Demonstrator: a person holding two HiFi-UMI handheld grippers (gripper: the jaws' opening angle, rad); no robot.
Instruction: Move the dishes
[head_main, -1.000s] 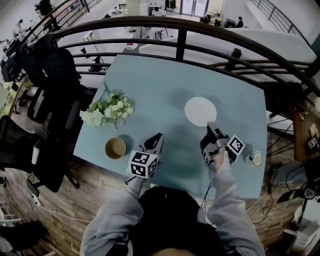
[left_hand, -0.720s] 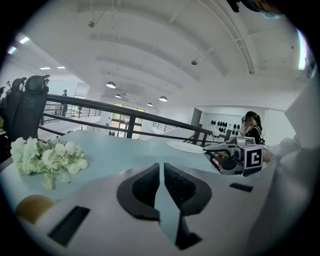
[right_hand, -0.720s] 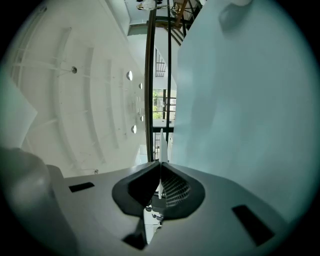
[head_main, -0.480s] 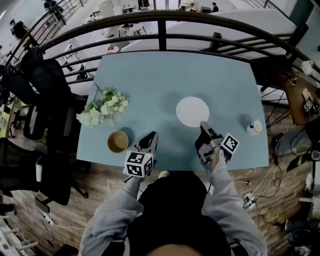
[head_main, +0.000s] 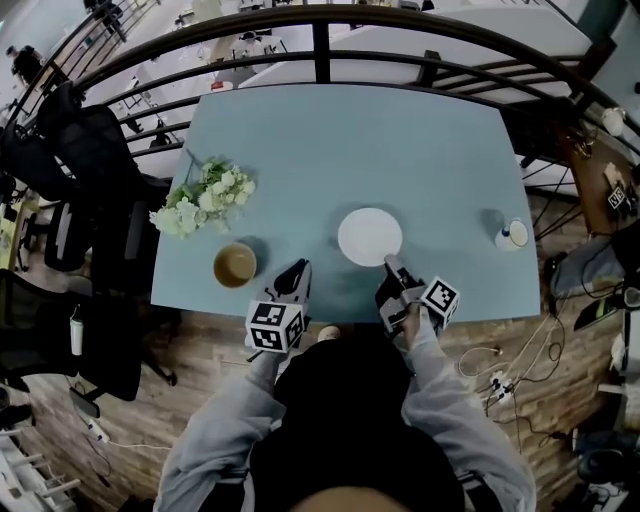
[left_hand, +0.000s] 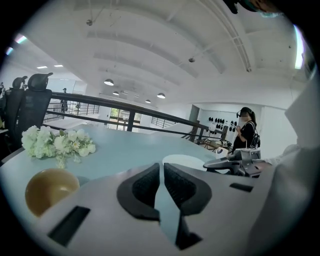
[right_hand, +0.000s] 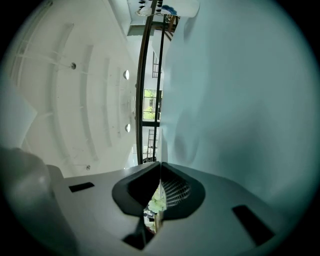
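A white plate (head_main: 368, 234) lies on the light blue table (head_main: 350, 140), towards its near edge. My right gripper (head_main: 390, 263) is shut on the plate's near right rim and is rolled on its side; in the right gripper view its jaws (right_hand: 160, 165) meet at the tips. A brown bowl (head_main: 234, 265) stands at the near left. My left gripper (head_main: 298, 270) hovers between bowl and plate, shut and holding nothing. The left gripper view shows the bowl (left_hand: 50, 189) low on the left, the plate (left_hand: 184, 161) just past the closed jaws (left_hand: 161, 167), and the right gripper (left_hand: 239, 162) beyond it.
A bunch of white flowers (head_main: 203, 200) lies at the left behind the bowl. A small cup (head_main: 512, 234) stands near the right edge. A dark railing (head_main: 320, 40) runs behind the table, with office chairs (head_main: 90, 150) to the left. A person (left_hand: 247, 131) stands far off.
The plate has slid towards the near edge and the bowl, together with my right gripper. My left gripper has drawn back towards the near edge. The head camera has shifted.
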